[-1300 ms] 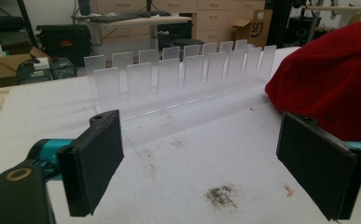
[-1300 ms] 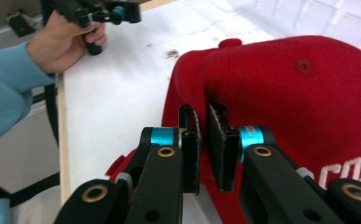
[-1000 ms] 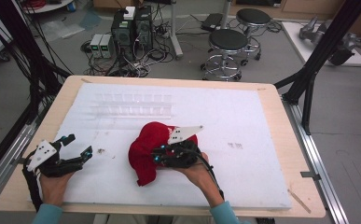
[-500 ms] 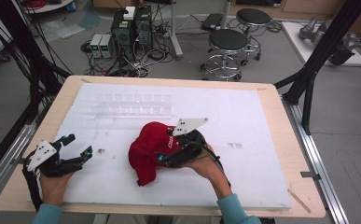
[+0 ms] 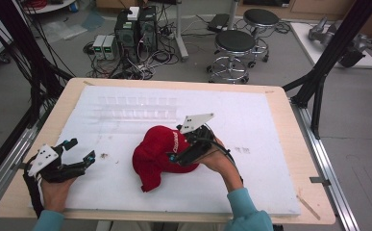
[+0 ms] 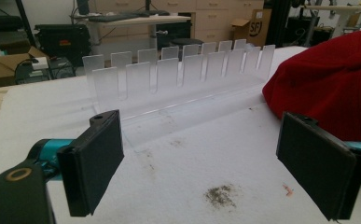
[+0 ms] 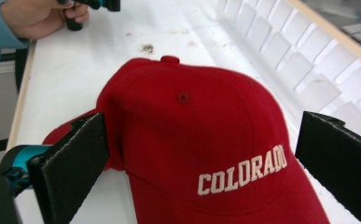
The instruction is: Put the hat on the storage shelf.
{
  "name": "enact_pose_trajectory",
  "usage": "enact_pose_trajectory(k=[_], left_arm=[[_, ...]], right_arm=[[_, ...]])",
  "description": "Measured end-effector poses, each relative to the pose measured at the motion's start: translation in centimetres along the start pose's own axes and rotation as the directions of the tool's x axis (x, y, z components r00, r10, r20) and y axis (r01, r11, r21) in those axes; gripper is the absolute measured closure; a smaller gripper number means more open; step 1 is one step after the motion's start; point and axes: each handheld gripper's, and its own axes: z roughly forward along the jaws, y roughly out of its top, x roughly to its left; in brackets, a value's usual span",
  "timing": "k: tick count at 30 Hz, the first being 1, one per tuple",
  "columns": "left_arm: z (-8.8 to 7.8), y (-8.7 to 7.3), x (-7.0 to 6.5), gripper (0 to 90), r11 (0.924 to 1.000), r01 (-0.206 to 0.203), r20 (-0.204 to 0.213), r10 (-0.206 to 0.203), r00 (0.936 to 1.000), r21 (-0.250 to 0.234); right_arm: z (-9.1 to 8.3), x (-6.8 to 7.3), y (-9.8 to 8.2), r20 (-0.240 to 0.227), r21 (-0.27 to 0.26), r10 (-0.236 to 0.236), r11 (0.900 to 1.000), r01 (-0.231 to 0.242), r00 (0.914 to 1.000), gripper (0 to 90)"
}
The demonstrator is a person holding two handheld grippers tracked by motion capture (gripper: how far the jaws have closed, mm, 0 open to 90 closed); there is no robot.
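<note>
Lab or workshop: black frame struts [image 5: 328, 57], computer towers [image 5: 135, 30] with tangled cables, stools [image 5: 234, 45], grey floor.

A: Red cap [image 5: 155, 156] is seen on the white mat [image 5: 251, 115], near the middle. Right gripper [image 5: 174, 156] is held over its right side, jaws just opened, cap between them but not pinched.

B: Left gripper [image 5: 80, 153]?

A: Held at the mat's left edge, well apart from the cap, jaws spread, nothing between them.

B: Anything else on the mat?

A: A clear slotted rack [image 5: 138, 108] is laid behind the cap. Stools [image 5: 234, 43] and computer cases [image 5: 135, 26] are seen beyond the table [image 5: 289, 144].
</note>
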Motion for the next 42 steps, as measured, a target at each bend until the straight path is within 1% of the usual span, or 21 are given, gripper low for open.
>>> enact_pose_trajectory(k=[3,7,10,11,13,16,18,20,22,23,25,27,29,31,33,34,35,36,38,39,42], left_arm=[[0.0,0.0,0.0,14.9,1.0,0.0,0.0,0.0,1.0,0.0],[0.0,0.0,0.0,15.0,1.0,0.001,0.0,-0.001,1.0,-0.001],[0.0,0.0,0.0,14.9,1.0,0.002,-0.003,-0.002,1.0,0.001],[0.0,0.0,0.0,14.9,1.0,0.001,-0.003,-0.001,1.0,0.001],[0.0,0.0,0.0,14.9,1.0,0.001,-0.003,-0.001,1.0,0.001],[0.0,0.0,0.0,14.9,1.0,-0.003,-0.003,0.003,1.0,0.002],[0.0,0.0,0.0,15.0,1.0,-0.003,-0.003,0.003,1.0,0.003],[0.0,0.0,0.0,14.9,1.0,-0.002,-0.003,0.002,1.0,0.003],[0.0,0.0,0.0,15.0,1.0,-0.003,-0.003,0.003,1.0,0.002],[0.0,0.0,0.0,14.9,1.0,-0.002,-0.003,0.002,1.0,0.002],[0.0,0.0,0.0,14.9,1.0,-0.002,-0.004,0.002,1.0,0.001],[0.0,0.0,0.0,14.9,1.0,-0.003,-0.003,0.003,1.0,0.002],[0.0,0.0,0.0,14.9,1.0,0.0,-0.002,0.0,1.0,0.001],[0.0,0.0,0.0,15.0,1.0,0.0,-0.003,0.0,1.0,0.0],[0.0,0.0,0.0,15.0,1.0,0.0,-0.003,0.0,1.0,0.0],[0.0,0.0,0.0,14.9,1.0,0.0,-0.003,0.0,1.0,0.0],[0.0,0.0,0.0,14.9,1.0,0.0,-0.003,0.0,1.0,0.0],[0.0,0.0,0.0,14.9,1.0,0.001,-0.003,-0.001,1.0,0.0],[0.0,0.0,0.0,14.9,1.0,0.0,-0.002,0.0,1.0,0.001],[0.0,0.0,0.0,14.9,1.0,0.0,-0.002,0.0,1.0,0.001],[0.0,0.0,0.0,15.0,1.0,-0.003,-0.001,0.003,1.0,0.002]], right_arm=[[0.5,-0.5,-0.1,-0.007,0.025,-0.005,1.0,0.006,1.0,1.7],[1.3,-1.0,-0.3,-0.03,0.033,-0.018,0.999,0.019,0.9994,1.7],[1.8,-1.3,-0.5,-0.027,0.043,-0.023,0.999,0.024,0.9994,1.7],[2.0,-1.6,-0.7,-0.034,0.045,-0.005,0.999,0.006,0.9994,1.7],[2.2,-1.8,-0.7,-0.029,0.043,-0.01,0.999,0.011,0.9995,1.7],[2.7,-2.3,-1.1,-0.042,0.048,0.001,0.999,0.001,0.9991,1.8],[3.0,-2.5,-1.3,-0.07,0.053,0.006,0.999,-0.002,0.9975,4.2],[3.2,-2.7,-1.4,-0.068,0.054,0.012,0.999,-0.009,0.9976,4.6],[3.4,-2.9,-1.6,-0.082,0.056,0.023,0.998,-0.019,0.9963,6.0],[3.5,-3.0,-1.6,-0.073,0.06,0.026,0.998,-0.021,0.997,6.8],[3.7,-3.2,-1.7,-0.098,0.069,0.027,0.997,-0.02,0.9948,15.5],[3.8,-3.2,-1.7,-0.097,0.072,0.028,0.997,-0.021,0.9949,16.0],[4.1,-3.4,-1.7,-0.11,0.069,0.038,0.997,-0.03,0.9932,20.9],[4.1,-3.4,-1.7,-0.109,0.073,0.045,0.997,-0.037,0.993,22.0],[4.3,-3.5,-1.7,-0.113,0.078,0.047,0.996,-0.039,0.9925,27.5],[4.3,-3.5,-1.7,-0.118,0.081,0.043,0.996,-0.034,0.992,36.1],[4.3,-3.5,-1.7,-0.118,0.081,0.043,0.996,-0.034,0.992,36.1],[4.3,-3.5,-1.7,-0.116,0.086,0.039,0.996,-0.029,0.9925,39.9],[4.3,-3.5,-1.6,-0.106,0.094,0.039,0.995,-0.029,0.9936,52.9],[4.3,-3.5,-1.6,-0.122,0.092,0.047,0.995,-0.036,0.9914,56.7],[4.3,-3.4,-1.5,-0.112,0.103,0.052,0.994,-0.04,0.9924,63.9]])
